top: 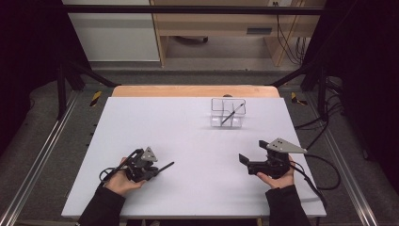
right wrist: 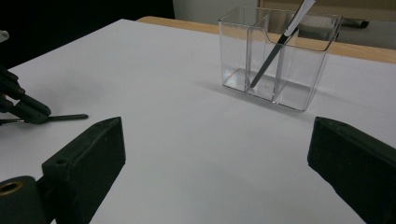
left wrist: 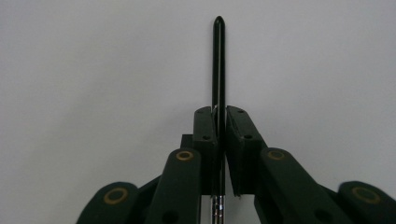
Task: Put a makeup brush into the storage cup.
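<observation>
At the near left of the white table (top: 141, 122), the left gripper (top: 151, 173) is closed on a black pen (left wrist: 218, 70). In the left gripper view the pen stands straight between the two jaws, its rounded tip pointing away from the hand, and a shiny metal part shows behind the jaws. From above, the pen's long axis points to the right and a little toward the far side.

At the near right, the right gripper (top: 243, 159) holds nothing; its jaws stand wide apart and face left.

Farther away, right of centre, stands a clear holder (top: 228, 113) with two compartments. A second pen (right wrist: 275, 46) already leans inside it, across the middle divider.

The holder lies far and right from the held pen. The right hand is nearer to it, but the left one has the pen. I judge that the pen must be turned more upright before it can go in.
</observation>
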A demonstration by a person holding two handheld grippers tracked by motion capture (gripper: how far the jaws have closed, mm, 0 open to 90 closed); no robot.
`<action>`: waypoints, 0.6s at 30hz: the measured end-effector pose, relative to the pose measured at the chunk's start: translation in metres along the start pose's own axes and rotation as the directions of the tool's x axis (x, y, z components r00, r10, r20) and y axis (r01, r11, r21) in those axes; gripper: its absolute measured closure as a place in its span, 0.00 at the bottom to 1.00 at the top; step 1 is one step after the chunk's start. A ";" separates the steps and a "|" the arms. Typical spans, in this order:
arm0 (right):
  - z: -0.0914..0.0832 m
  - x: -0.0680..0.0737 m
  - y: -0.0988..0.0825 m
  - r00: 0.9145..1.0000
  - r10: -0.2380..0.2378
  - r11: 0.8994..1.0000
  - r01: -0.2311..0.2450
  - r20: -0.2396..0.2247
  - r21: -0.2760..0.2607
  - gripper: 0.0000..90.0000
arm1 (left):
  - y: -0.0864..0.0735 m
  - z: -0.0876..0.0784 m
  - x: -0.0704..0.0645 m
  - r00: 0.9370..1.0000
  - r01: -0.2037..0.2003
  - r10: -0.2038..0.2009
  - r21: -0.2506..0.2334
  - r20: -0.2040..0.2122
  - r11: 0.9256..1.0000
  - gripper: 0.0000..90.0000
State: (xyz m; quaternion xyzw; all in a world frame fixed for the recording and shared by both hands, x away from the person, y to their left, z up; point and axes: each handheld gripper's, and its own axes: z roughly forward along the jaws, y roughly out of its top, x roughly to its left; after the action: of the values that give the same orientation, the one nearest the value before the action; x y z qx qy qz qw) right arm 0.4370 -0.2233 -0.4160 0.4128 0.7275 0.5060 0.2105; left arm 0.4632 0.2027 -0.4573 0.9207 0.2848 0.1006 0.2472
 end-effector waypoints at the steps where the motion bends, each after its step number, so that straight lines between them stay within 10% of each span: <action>1: 0.000 0.000 0.000 1.000 0.001 1.000 -0.001 0.000 0.000 0.05 | 0.000 0.000 0.000 1.000 0.001 -0.001 -0.002 0.001 1.000 0.86; 18: 0.002 0.002 0.001 1.000 -0.003 1.000 0.003 -0.006 0.005 0.06 | 0.009 -0.016 0.005 1.000 -0.008 0.009 0.052 -0.018 0.999 0.50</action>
State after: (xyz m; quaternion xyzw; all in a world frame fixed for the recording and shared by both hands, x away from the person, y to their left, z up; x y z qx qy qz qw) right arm 0.4373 -0.2205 -0.4154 0.4108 0.7301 0.5049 0.2080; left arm 0.4664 0.2052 -0.4388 0.9270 0.2858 0.1025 0.2201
